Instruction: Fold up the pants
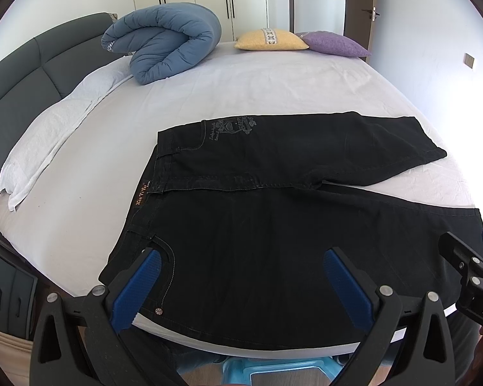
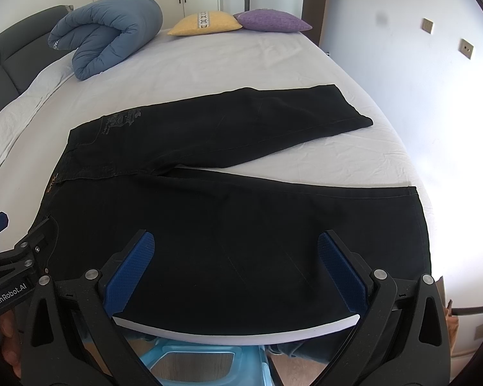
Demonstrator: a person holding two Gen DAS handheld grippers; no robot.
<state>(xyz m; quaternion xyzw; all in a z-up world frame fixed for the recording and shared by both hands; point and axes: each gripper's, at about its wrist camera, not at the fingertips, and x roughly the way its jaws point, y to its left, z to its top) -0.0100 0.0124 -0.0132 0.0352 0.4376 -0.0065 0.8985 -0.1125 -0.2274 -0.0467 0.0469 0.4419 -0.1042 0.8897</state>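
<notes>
Left gripper [image 1: 243,265]: black frame with blue ribbed pads, jaws spread wide, nothing between them; held low over the near bed edge, aimed forward across the mattress.
Left gripper's place: over the waist end of the trousers, left pad [image 1: 135,289] above the front pocket and its rivet.
Right gripper [image 2: 236,247]: same build, jaws likewise wide apart and gripping nothing; level with its partner, pointing the same way.
Right gripper's place: over the near leg, closer to the hem.
Black denim pants [image 1: 273,234]: flat on the white sheet straight ahead of both tools, waistband to the left, legs running right and splayed apart; near leg under both sets of fingers, contact impossible to judge; far leg angled away, pale print near its hip.
White bed [image 2: 241,61]: beneath everything.
Beyond the pants: rolled blue quilt [image 1: 164,45] far left, yellow cushion [image 1: 270,40] and purple cushion [image 1: 335,43] at the far edge.
</notes>
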